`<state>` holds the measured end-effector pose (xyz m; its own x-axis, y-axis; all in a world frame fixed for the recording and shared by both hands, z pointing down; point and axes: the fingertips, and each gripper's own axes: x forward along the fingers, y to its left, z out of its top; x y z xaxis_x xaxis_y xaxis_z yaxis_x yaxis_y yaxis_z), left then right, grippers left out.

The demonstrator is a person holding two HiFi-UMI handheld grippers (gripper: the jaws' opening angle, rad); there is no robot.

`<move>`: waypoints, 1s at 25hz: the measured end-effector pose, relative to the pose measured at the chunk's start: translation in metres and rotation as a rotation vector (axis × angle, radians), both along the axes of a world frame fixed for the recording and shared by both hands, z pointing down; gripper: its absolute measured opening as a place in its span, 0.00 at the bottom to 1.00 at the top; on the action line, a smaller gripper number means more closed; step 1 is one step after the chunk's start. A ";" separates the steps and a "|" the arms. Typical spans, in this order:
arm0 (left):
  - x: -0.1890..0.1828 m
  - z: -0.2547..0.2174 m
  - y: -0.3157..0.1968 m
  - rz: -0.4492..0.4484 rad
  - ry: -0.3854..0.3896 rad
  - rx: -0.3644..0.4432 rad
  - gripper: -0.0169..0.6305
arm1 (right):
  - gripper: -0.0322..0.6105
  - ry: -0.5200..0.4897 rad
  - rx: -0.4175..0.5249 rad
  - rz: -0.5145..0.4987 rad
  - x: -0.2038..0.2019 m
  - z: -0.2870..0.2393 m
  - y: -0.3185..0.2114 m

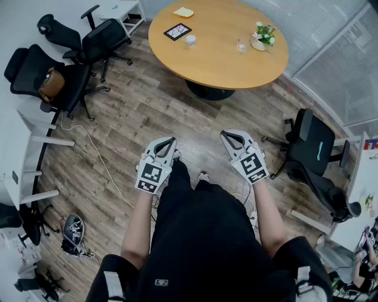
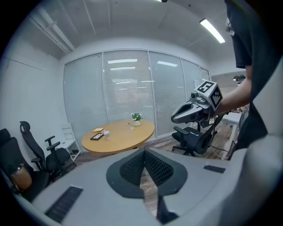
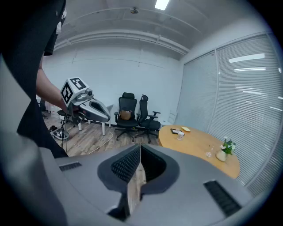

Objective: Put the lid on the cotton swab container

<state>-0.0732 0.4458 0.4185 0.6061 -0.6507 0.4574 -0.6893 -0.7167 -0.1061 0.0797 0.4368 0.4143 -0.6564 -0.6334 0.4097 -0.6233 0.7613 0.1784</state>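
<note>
On the round wooden table (image 1: 218, 44) a small white container (image 1: 190, 40) stands beside a black tray (image 1: 177, 31); it is too small to tell whether it has a lid. The same container (image 2: 106, 135) shows far off in the left gripper view, and the container (image 3: 180, 135) shows again in the right gripper view. My left gripper (image 1: 168, 144) and right gripper (image 1: 230, 139) are held side by side over the wooden floor, well short of the table. Both are shut with nothing between the jaws. The left gripper (image 2: 143, 164) sees the right gripper (image 2: 194, 111); the right gripper (image 3: 138, 162) sees the left gripper (image 3: 90, 109).
The table also carries a yellow pad (image 1: 183, 12), a small glass (image 1: 241, 45) and a potted plant (image 1: 263, 35). Black office chairs (image 1: 88, 41) stand at the left, another chair (image 1: 313, 153) at the right. A cable (image 1: 97, 156) runs across the floor.
</note>
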 end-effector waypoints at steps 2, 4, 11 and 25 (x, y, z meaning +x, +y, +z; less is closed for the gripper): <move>-0.002 -0.001 -0.002 -0.005 0.001 0.003 0.04 | 0.06 0.003 -0.003 -0.007 -0.002 0.001 -0.001; -0.004 -0.001 -0.003 -0.007 0.001 0.003 0.04 | 0.06 0.005 -0.008 -0.011 -0.003 0.003 0.000; -0.016 -0.001 -0.006 -0.016 0.006 -0.008 0.04 | 0.06 0.013 -0.020 -0.013 -0.010 0.004 -0.004; -0.030 0.011 -0.030 -0.016 0.043 -0.038 0.04 | 0.06 0.019 -0.064 0.042 -0.017 0.022 -0.017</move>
<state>-0.1031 0.4156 0.4292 0.6155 -0.6431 0.4557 -0.7042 -0.7083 -0.0484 0.0624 0.4197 0.4364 -0.6211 -0.6326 0.4626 -0.6521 0.7446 0.1427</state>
